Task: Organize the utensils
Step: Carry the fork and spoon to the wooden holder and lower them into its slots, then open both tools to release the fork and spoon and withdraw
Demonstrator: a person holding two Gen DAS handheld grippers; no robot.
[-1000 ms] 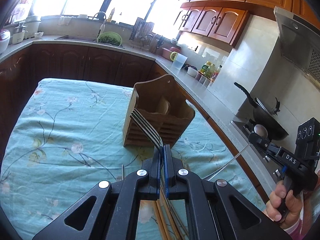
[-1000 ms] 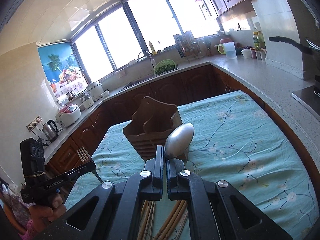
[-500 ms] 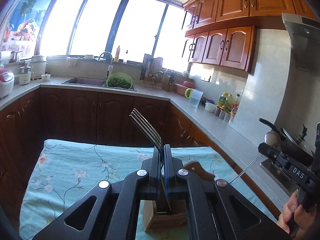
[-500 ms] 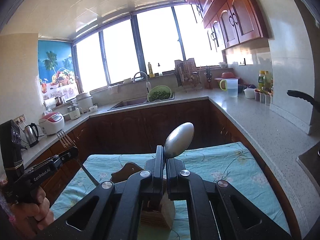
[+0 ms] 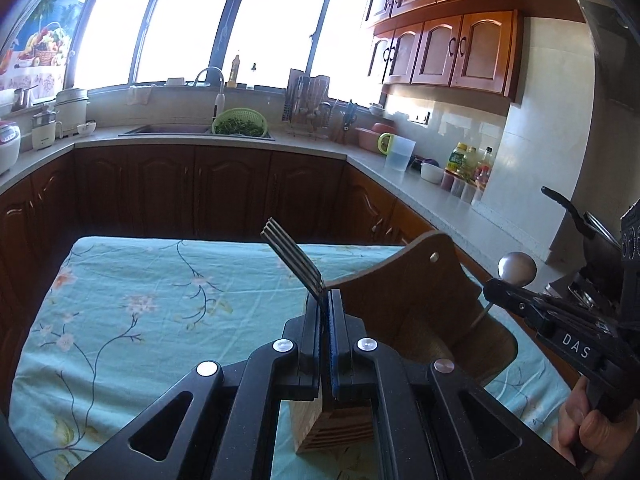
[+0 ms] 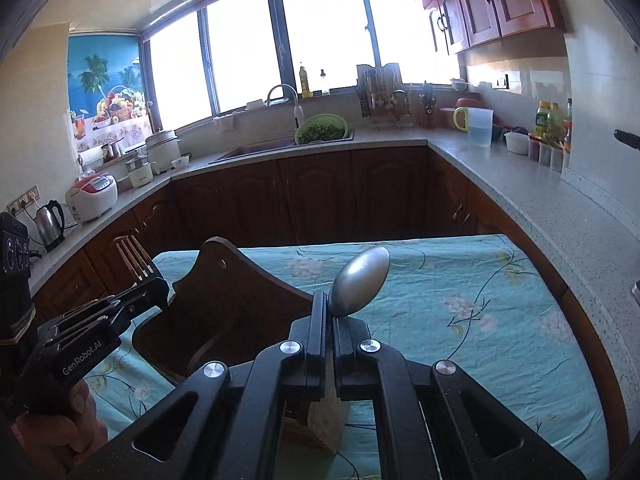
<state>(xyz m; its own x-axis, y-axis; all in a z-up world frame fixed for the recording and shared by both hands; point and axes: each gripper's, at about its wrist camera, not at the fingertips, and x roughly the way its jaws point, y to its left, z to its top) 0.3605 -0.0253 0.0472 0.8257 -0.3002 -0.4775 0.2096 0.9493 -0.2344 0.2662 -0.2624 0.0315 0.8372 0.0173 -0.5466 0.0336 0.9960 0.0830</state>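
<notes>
Left gripper (image 5: 327, 300) is clamped on a fork (image 5: 294, 260), tines up and leaning toward upper left; right gripper (image 6: 329, 312) is clamped on a spoon (image 6: 360, 282), bowl up and tilted right. Both sets of jaws are pressed onto the handles with barely a gap.

Diffs vs earlier frames, big to small:
- Table with the teal floral cloth (image 5: 132, 308): a second ago it filled most of both views from above. Half a second ago only a thin strip showed. Now about the lower half is back in frame, so both cameras pitched up, then back down.
- Wooden utensil holder (image 5: 420, 312): a second ago it stood ahead of both grippers, clear of the fingers. Now it sits right under and against them; in the left view its curved back rises just right of the fingers, and in the right view (image 6: 224, 300) just left of them. Its slatted base shows below the jaws in both.
- Grippers relative to each other: near, on opposite sides of the holder's back. The right one appears in the left view at (image 5: 496, 292), the left one in the right view at (image 6: 160, 292).
- Fork and spoon: same grip and same lean throughout. Their lower ends are hidden behind the fingers; cannot tell whether they have entered the holder.
</notes>
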